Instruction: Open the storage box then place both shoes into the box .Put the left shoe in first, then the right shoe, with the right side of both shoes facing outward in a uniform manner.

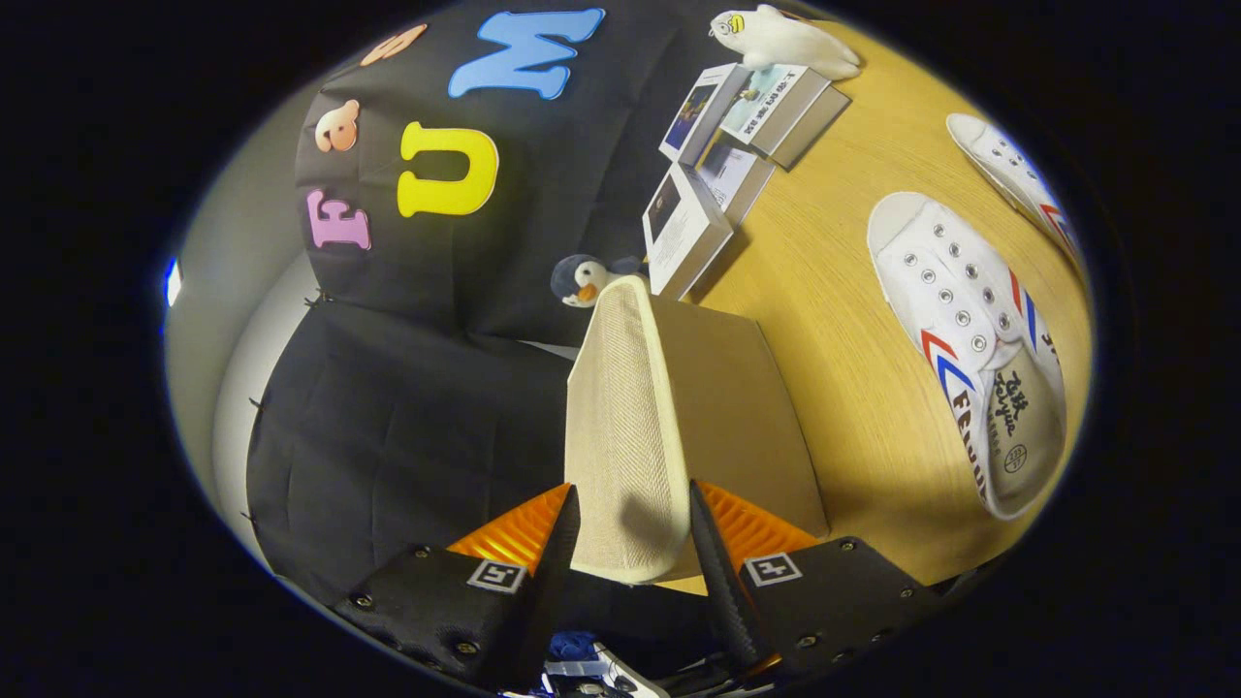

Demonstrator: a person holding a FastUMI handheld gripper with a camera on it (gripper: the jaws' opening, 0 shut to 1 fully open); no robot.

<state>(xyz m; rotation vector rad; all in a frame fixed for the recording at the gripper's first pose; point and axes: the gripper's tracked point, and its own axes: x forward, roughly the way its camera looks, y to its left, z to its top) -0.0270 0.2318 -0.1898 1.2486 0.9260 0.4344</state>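
My gripper [632, 543] is shut on the free edge of a beige woven lid [625, 417], and both fingers press on its sides. The lid belongs to the storage box and stands lifted on edge, running straight ahead from the fingers. Its plain tan inner face [737, 407] shows beside it, and the box's inside is hidden. Two white lace-up shoes with red and blue stripes lie on the wooden table [824, 262] off to one side of the box. The nearer shoe [970, 339] shows its insole, while the farther shoe [1018, 174] lies beyond it.
Just past the far end of the lid sits a small penguin plush [582, 279]. Several white booklets or small boxes [727, 145] stand and lie beyond it, with a white seal plush [780, 39] behind them. The black cloth wall [417, 388] borders the table.
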